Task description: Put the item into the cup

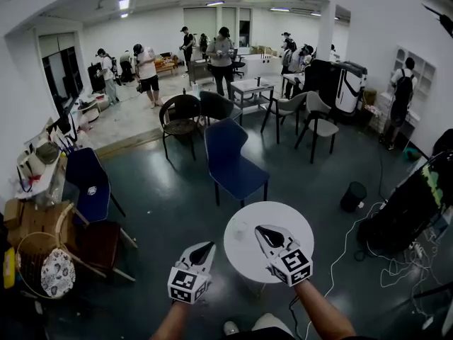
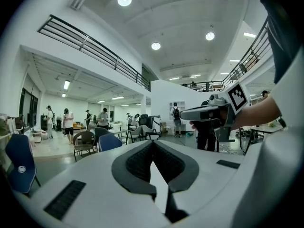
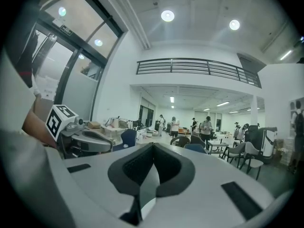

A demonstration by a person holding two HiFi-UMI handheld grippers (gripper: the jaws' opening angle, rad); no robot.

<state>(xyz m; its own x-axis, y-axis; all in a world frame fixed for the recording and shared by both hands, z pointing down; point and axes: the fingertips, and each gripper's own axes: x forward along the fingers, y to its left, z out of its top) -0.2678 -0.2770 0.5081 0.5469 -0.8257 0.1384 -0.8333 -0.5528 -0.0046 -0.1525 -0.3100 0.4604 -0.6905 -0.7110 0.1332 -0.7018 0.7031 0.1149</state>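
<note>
Can't spot item or cup in any view. Not gripped either: left gripper (image 1: 207, 247), right gripper (image 1: 261, 229) both closed, empty, at 6 o'clock.

We note a big open lab hall: dark floor (image 1: 170, 197), scattered chairs (image 1: 230, 158), people (image 1: 147, 68) at work tables (image 1: 249, 86) in back, railed mezzanine (image 3: 199, 66) overhead, loose cables (image 1: 396, 264) by equipment.
</note>
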